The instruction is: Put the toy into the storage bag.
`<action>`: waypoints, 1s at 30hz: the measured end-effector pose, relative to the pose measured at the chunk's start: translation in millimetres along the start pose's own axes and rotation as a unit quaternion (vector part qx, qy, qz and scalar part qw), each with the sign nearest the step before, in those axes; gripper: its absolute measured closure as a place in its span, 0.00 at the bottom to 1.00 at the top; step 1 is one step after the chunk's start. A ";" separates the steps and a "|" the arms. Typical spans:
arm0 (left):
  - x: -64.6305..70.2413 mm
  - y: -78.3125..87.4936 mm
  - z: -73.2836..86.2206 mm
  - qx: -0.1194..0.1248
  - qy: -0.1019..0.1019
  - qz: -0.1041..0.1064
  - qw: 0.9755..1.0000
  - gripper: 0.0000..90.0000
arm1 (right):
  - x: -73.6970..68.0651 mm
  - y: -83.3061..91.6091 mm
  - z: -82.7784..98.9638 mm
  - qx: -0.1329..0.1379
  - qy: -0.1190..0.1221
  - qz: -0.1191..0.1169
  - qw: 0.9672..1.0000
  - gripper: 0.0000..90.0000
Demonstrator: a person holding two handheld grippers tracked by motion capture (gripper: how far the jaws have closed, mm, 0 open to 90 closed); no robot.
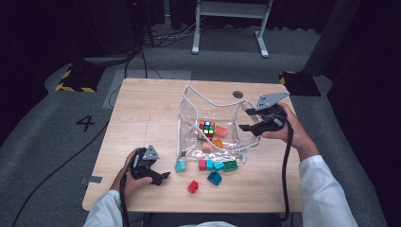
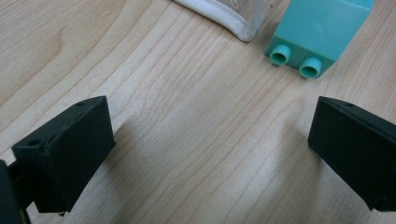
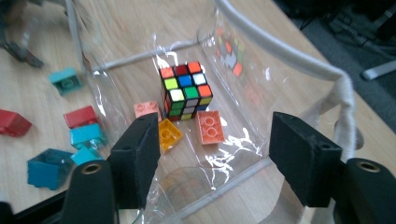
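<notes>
A clear plastic bag (image 1: 191, 106) with white trim lies open mid-table. Inside it sit a Rubik's cube (image 1: 206, 127) (image 3: 186, 88), a salmon brick (image 3: 209, 127), an orange brick (image 3: 169, 135) and a pink brick (image 3: 146, 108). My right gripper (image 1: 245, 118) (image 3: 219, 158) hovers at the bag's right rim, open, with just the clear bag wall below its jaws. My left gripper (image 1: 163, 177) (image 2: 210, 149) rests low near the table's front left, open over bare wood. A light teal brick (image 1: 180, 165) (image 2: 317, 32) lies just ahead of it, beside the bag's corner.
Loose bricks lie in front of the bag: red (image 1: 202, 164), cyan (image 1: 218, 166), green (image 1: 230, 165), dark teal (image 1: 214, 178) and another red (image 1: 193, 186). The wooden table (image 1: 142, 109) has bare room on its left half. Cables trail from both grippers.
</notes>
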State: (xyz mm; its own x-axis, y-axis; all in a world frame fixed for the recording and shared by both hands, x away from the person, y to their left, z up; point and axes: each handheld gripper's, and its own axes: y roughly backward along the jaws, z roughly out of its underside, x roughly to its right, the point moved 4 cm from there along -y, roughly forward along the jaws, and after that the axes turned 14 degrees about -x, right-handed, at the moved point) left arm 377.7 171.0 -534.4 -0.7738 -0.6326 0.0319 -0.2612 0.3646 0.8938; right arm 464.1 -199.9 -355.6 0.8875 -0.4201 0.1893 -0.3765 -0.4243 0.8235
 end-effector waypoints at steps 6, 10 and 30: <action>0.0 0.0 0.0 0.000 0.000 0.000 1.000 0.00 | -5.4 28.2 11.6 0.059 -0.011 0.005 0.998 0.36; 0.0 0.0 0.0 0.000 0.000 0.000 1.000 0.00 | -5.3 41.3 23.8 0.079 -0.038 0.016 0.996 0.37; 0.0 0.0 0.0 0.000 0.000 0.000 1.000 0.00 | -23.6 12.2 113.8 0.066 -0.077 0.047 0.994 0.42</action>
State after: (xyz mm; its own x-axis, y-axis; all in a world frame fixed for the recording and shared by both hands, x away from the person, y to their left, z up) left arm 377.7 171.0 -534.4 -0.7738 -0.6326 0.0317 -0.2615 0.3646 0.8937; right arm 408.4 -286.4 -410.8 0.7997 -0.5760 0.1691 -0.4955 -0.4744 0.7276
